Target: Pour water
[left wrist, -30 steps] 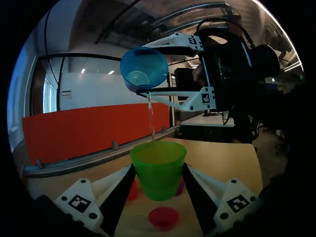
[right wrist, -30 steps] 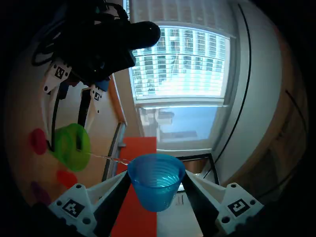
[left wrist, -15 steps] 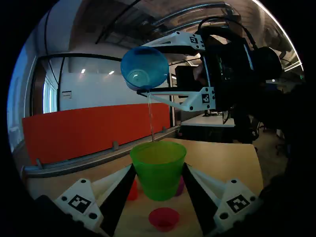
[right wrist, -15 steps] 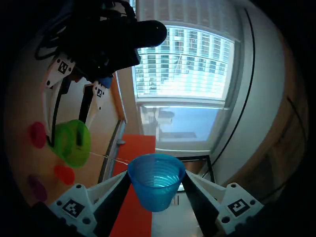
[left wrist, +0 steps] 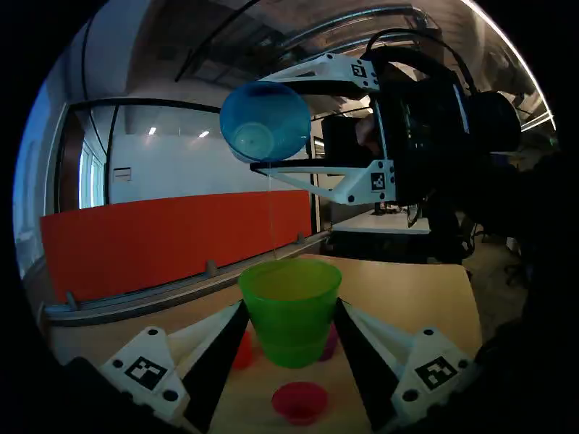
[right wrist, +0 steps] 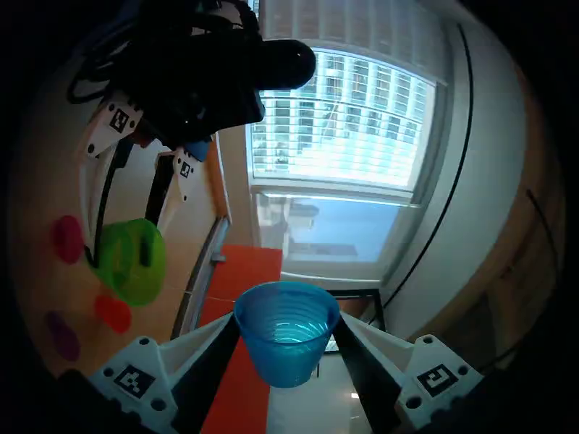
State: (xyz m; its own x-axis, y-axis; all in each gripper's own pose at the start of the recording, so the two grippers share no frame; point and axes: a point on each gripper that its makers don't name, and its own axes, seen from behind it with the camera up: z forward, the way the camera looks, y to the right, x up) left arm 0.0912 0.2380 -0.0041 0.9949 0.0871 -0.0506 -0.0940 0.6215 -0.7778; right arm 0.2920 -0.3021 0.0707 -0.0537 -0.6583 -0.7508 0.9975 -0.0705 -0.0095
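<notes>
Left gripper view, foreground: the left gripper is closed on the green cup, one finger against each side of the wall. The cup stands upright with its mouth open upward, held above the table. Below it a red cup sits on the tabletop, and a purple cup shows just behind the green one.

Middle distance: the right gripper clamps the blue cup between its two fingers. The cup is tipped so far that its mouth faces the camera. It hangs directly over the green cup, well apart from it. A thin thread of water falls from its lower rim into the green cup.

Background: an orange panel runs along the far edge of the table.

Right gripper view: the blue cup sits gripped between the near fingers. The green cup lies beyond it to the left, and a window is farthest.
</notes>
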